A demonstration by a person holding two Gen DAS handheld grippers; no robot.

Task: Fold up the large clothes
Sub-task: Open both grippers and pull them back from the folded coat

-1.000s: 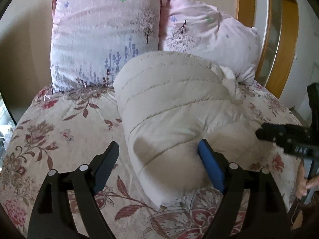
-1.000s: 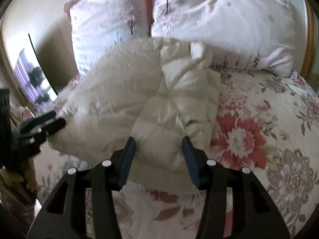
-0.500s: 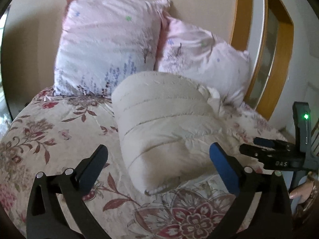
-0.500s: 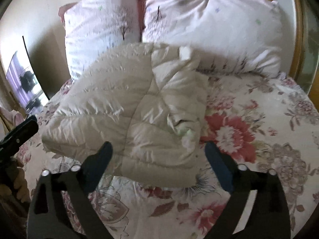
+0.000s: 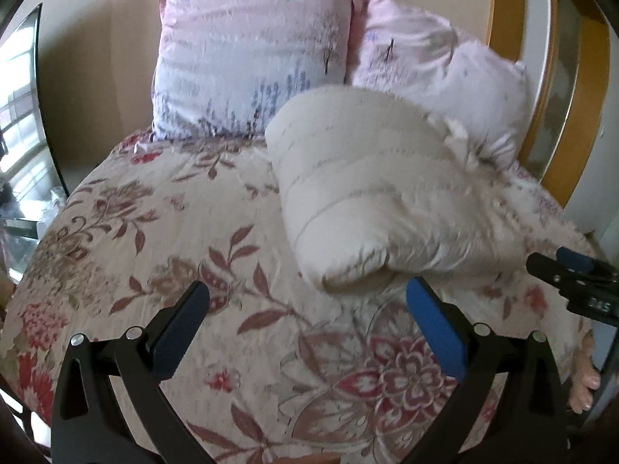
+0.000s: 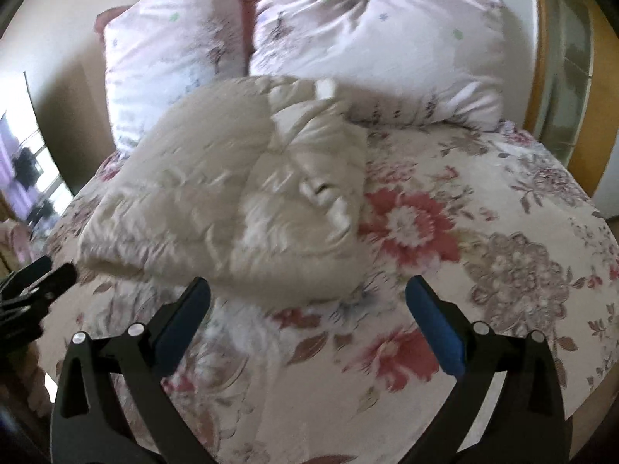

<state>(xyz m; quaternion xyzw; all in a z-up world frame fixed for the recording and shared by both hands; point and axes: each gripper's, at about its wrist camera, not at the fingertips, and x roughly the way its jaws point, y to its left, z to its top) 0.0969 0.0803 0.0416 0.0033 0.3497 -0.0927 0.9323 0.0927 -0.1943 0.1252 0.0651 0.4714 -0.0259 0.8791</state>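
Observation:
A cream quilted puffer jacket (image 5: 367,193) lies folded into a thick bundle on the floral bedspread (image 5: 154,232), just in front of the pillows. My left gripper (image 5: 307,288) is open a little short of the bundle's near left corner, and nothing is between its fingers. In the right wrist view the same jacket (image 6: 232,201) lies ahead and to the left. My right gripper (image 6: 308,285) hovers before its near edge; its jaws are opening and hold nothing. Each gripper shows at the edge of the other's view: the right gripper (image 5: 557,263) and the left gripper (image 6: 52,269).
Two pink printed pillows (image 5: 251,58) (image 5: 445,69) lean on the wall behind the jacket. A wooden door frame (image 5: 557,96) stands at the right, a window (image 5: 15,116) at the left. A person's hand (image 5: 584,379) shows at the bed's right edge. Open bedspread (image 6: 503,251) lies right of the jacket.
Both grippers had the jacket's near edge between their fingers. They have opened wide, let it go and drawn back, leaving the folded jacket lying on the bed.

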